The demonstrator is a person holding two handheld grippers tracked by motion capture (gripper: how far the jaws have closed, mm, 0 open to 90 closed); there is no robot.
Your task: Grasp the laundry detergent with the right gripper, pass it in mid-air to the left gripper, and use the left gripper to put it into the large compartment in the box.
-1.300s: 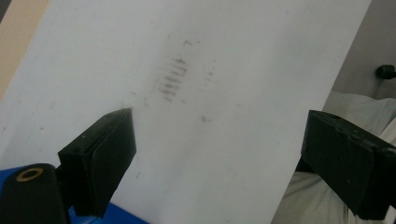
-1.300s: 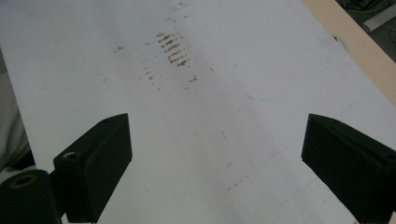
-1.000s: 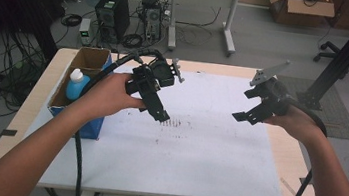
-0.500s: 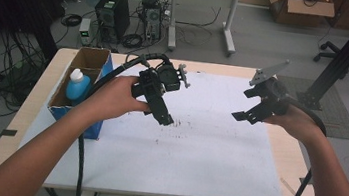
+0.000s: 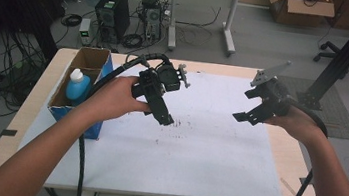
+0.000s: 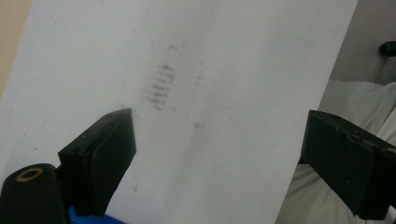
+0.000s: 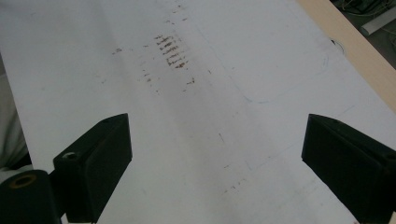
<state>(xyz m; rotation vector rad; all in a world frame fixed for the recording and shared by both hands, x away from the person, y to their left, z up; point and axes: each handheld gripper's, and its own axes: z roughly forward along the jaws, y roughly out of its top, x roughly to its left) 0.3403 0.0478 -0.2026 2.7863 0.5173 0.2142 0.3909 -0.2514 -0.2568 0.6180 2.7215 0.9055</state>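
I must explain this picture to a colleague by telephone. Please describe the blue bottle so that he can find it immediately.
Find the white sheet covering the table. At its left edge stands an open cardboard box with a blue side. The bottle stands upright inside it: light blue with a white cap.

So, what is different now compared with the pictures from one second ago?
Little has changed: the left gripper has turned slightly in the hand above the white sheet. The right gripper, the box and the blue bottle kept their places; both grippers remain open and empty.

left gripper (image 5: 166, 119) and right gripper (image 5: 243, 117), jaws apparently wide apart, empty
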